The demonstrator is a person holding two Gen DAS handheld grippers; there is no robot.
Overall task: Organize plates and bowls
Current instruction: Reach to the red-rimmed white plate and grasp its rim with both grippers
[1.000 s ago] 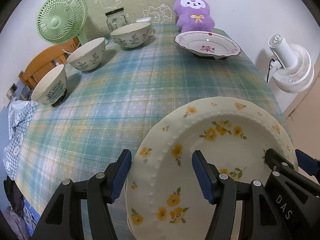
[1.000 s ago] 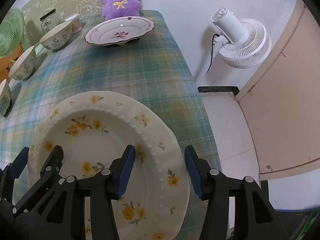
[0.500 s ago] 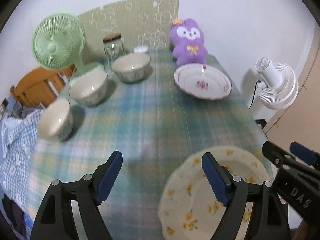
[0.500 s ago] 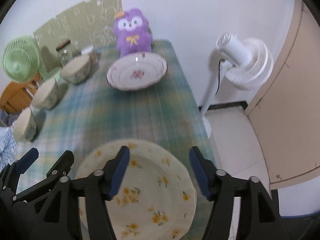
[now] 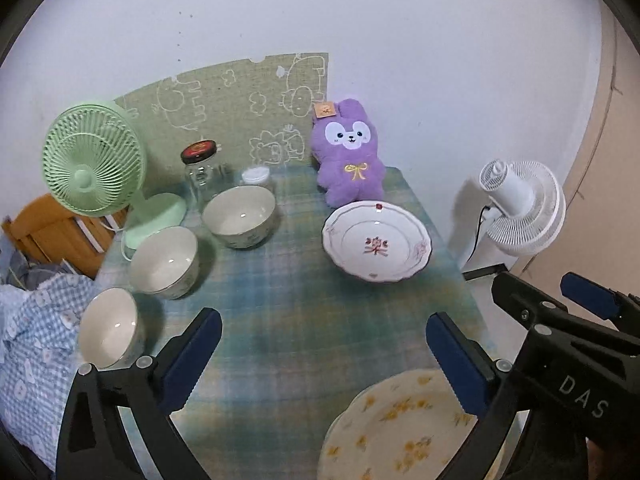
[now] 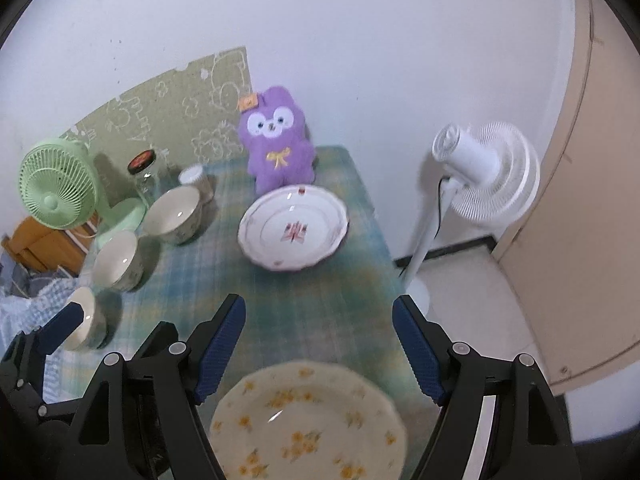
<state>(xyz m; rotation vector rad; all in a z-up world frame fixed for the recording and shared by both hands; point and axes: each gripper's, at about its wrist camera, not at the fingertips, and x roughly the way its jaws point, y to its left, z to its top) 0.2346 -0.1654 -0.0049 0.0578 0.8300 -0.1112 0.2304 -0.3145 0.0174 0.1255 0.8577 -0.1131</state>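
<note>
Left wrist view: the left gripper (image 5: 320,360) and right gripper (image 6: 318,346) have just been opening, fingers spread and empty, judged a release: the cream yellow-flowered plate (image 6: 308,424) lies on the plaid-clothed table (image 6: 320,288) at 6 o'clock. Right view alone shows its whole rim.

On the table (image 5: 280,320), 3 bowls (image 5: 164,260) stand left, 2 plates (image 5: 376,240) right.

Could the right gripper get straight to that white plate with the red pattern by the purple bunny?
Probably yes: the right gripper is open and empty, and only bare tablecloth lies between it and the white plate.
</note>
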